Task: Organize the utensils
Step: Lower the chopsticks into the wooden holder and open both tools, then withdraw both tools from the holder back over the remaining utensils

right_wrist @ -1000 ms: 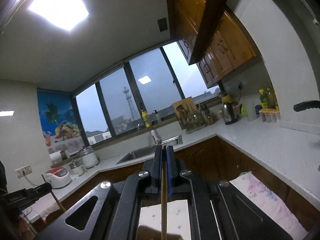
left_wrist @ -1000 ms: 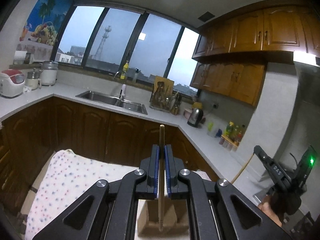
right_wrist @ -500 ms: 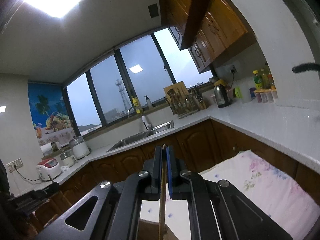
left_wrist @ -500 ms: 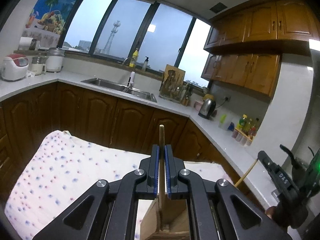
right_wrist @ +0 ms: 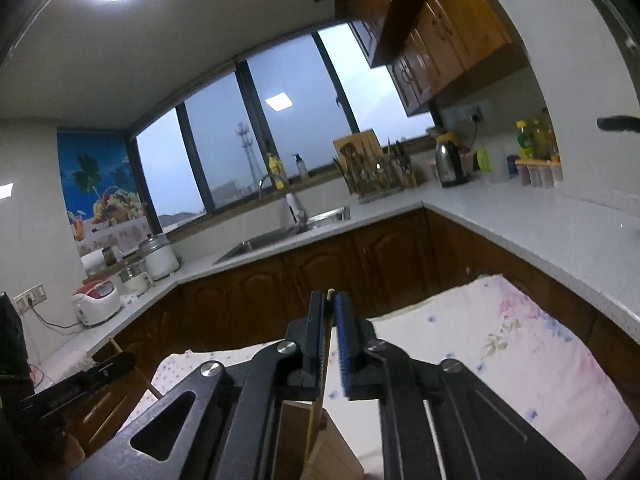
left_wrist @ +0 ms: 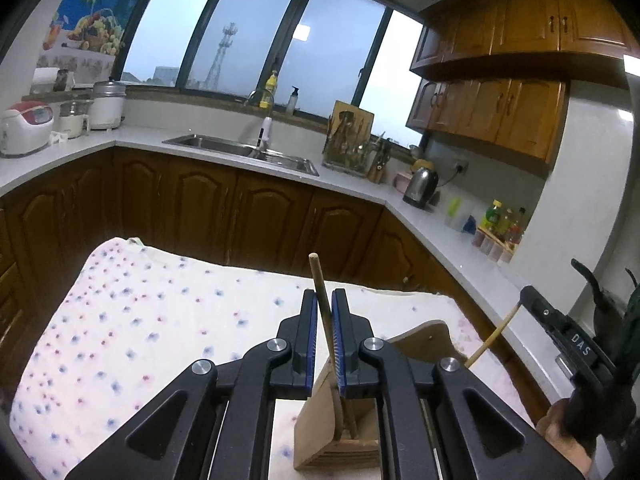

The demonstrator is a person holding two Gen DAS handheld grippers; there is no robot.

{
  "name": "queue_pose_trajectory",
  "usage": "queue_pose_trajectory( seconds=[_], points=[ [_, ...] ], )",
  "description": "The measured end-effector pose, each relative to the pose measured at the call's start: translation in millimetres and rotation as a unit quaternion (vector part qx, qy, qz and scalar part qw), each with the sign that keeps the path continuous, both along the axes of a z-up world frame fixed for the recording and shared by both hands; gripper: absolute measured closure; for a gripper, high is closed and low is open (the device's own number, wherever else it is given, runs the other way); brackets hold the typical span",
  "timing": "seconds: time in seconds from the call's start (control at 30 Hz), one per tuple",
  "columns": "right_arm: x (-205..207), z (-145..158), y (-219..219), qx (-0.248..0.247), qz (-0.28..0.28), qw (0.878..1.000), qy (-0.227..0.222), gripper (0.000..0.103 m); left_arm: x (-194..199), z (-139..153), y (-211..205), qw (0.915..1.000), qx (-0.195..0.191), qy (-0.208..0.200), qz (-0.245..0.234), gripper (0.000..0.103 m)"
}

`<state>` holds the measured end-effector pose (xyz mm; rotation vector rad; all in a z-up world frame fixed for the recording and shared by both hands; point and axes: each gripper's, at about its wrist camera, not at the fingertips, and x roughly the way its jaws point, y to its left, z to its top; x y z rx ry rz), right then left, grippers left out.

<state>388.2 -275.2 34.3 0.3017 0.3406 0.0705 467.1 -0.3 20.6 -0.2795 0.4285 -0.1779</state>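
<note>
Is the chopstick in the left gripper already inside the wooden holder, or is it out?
Inside. The chopstick leans between the left gripper's fingers, and its lower end sits in the holder.
</note>
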Motion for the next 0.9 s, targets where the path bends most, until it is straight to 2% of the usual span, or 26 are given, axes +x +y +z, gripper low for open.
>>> queue_pose_trajectory(
  seconds=[0.07, 0.17, 0.27, 0.33, 0.37, 0.4, 0.43, 0.5, 0.63, 0.67, 0.9],
  points=[
    [-0.4, -0.7, -3.6, 0.010, 0.002, 1.000, 0.002, 0.094, 1.5, 5.6, 0.2, 1.0000, 0.005, 0.002, 0.002, 0.094],
    [-1.7, 0.5, -4.9, 0.011, -0.002, 1.000, 0.006, 0.089, -4.3, 6.4, 4.5, 1.0000, 0.006, 0.006, 0.004, 0.080],
    [-2.6, 1.0, -6.6, 0.018, 0.000, 1.000, 0.009, 0.075, -3.3, 9.8, 5.6, 1.0000, 0.002, 0.009, 0.004, 0.077],
    [-4.5, 1.9, -7.8, 0.022, 0.003, 1.000, 0.009, 0.064, -7.6, 5.9, 7.4, 0.9999, 0.002, 0.012, 0.005, 0.068],
    [-5.9, 2.6, -8.6, 0.024, 0.003, 1.000, 0.010, 0.062, -8.2, 7.5, 7.9, 0.9999, 0.003, 0.012, 0.006, 0.060],
    [-8.4, 3.9, -10.1, 0.029, 0.006, 0.999, 0.012, 0.056, -11.6, 7.5, 9.2, 0.9999, 0.003, 0.012, 0.007, 0.049],
    [-11.4, 5.2, -11.8, 0.037, 0.008, 0.999, 0.012, 0.042, -17.7, 7.1, 10.5, 0.9999, 0.004, 0.010, 0.008, 0.044],
    [-23.6, 8.8, -18.6, 0.061, 0.014, 0.998, 0.005, 0.022, -27.9, 10.4, 13.4, 0.9999, 0.002, 0.007, 0.015, 0.022],
    [-54.2, 16.2, -26.8, 0.072, 0.013, 0.997, -0.004, 0.009, -60.8, 9.0, 21.9, 0.9997, 0.002, 0.000, 0.023, 0.014],
    [-62.1, 17.2, -28.4, 0.074, 0.013, 0.997, -0.004, 0.009, -68.8, 7.1, 24.7, 0.9996, 0.002, 0.002, 0.027, 0.011],
    [-125.4, 14.9, -35.1, 0.068, 0.009, 0.998, 0.015, 0.009, -134.6, -8.9, 40.5, 0.9985, 0.005, 0.036, 0.041, 0.010]
  ],
)
